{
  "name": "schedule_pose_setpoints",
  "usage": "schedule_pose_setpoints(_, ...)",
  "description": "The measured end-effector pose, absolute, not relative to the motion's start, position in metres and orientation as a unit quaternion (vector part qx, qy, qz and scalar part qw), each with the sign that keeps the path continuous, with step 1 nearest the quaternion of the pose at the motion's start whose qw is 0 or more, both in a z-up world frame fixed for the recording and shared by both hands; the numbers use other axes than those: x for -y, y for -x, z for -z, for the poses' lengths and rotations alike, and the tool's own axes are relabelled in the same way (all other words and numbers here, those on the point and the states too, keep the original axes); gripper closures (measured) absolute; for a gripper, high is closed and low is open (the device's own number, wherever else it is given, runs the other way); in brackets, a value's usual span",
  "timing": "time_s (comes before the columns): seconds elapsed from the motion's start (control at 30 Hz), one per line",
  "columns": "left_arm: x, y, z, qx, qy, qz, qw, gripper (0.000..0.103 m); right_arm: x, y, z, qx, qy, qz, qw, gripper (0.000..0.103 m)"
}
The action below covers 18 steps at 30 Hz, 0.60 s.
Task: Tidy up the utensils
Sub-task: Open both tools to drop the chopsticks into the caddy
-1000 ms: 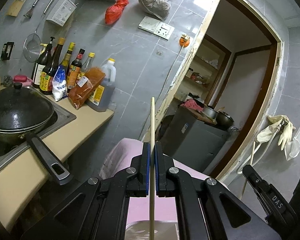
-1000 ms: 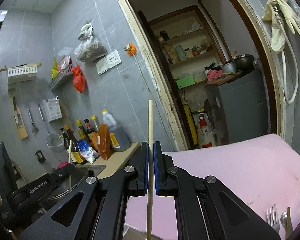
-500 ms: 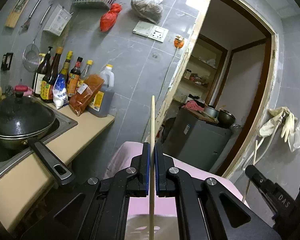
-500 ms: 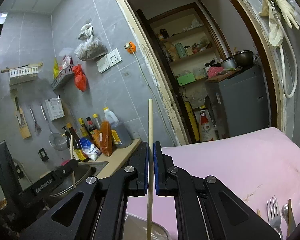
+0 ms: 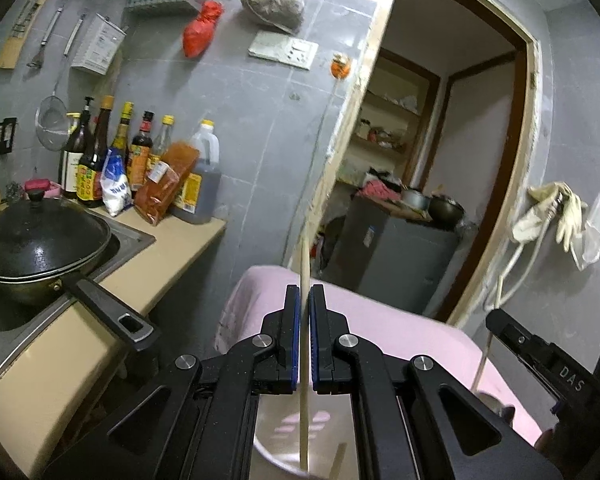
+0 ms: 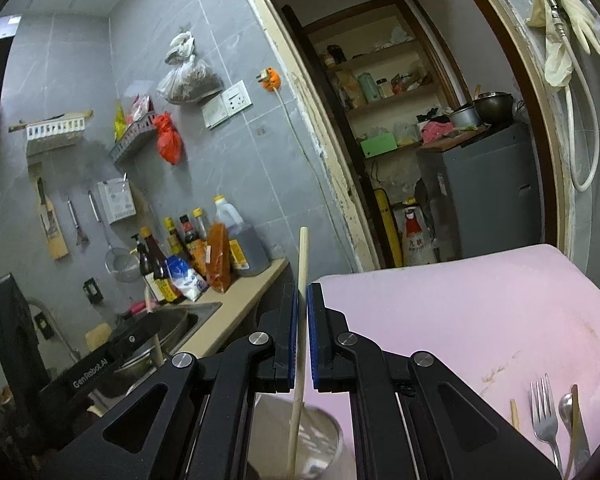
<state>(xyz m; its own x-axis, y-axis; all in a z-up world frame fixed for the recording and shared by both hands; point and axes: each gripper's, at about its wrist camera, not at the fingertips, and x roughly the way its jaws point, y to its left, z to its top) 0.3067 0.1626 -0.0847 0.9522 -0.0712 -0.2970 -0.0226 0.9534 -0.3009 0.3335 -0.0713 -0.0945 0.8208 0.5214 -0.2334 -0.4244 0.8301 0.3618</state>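
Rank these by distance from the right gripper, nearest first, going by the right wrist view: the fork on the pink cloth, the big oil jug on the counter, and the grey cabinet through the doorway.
From the right gripper:
1. Fork, low right on the pink cloth.
2. Oil jug, left, at the counter's end.
3. Grey cabinet, right, beyond the doorway.

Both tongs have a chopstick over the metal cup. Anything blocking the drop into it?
Nothing visible. The left tongs and right tongs each clamp an upright chopstick, and each lower end hangs at the open mouth of the metal cup. The cup's inside is largely hidden.
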Motion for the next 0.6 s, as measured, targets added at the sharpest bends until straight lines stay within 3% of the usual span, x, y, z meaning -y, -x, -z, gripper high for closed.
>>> schedule_pose_setpoints(0.13, -0.160, -0.303, 0.088, -0.176, 0.147, 0.031, 0.973, 0.098, 0.074, -0.329, 0.095, -0.174, -0.141, -0.254, 0.941, 0.097)
schedule_pose_setpoints(0.2, -0.159, -0.300, 0.089, -0.183, 0.148, 0.036, 0.971, 0.090, 0.076, -0.326, 0.095, -0.177, -0.139, -0.256, 0.940, 0.094)
schedule_pose_setpoints(0.3, -0.157, -0.291, 0.088, -0.181, 0.150, 0.039, 0.971, 0.081, 0.079, -0.322, 0.094, -0.179, -0.136, -0.258, 0.940, 0.081)
schedule_pose_setpoints(0.43, -0.155, -0.286, 0.084, -0.186, 0.145, 0.036, 0.971, 0.078, 0.083, -0.316, 0.088, -0.177, -0.130, -0.256, 0.941, 0.077)
schedule_pose_setpoints(0.53, -0.155, -0.280, 0.080, -0.183, 0.144, 0.032, 0.972, 0.066, 0.089, -0.312, 0.081, -0.168, -0.130, -0.256, 0.943, 0.055)
schedule_pose_setpoints(0.6, -0.155, -0.276, 0.076, -0.183, 0.143, 0.028, 0.972, 0.062, 0.094, -0.310, 0.077, -0.164, -0.131, -0.252, 0.945, 0.049)
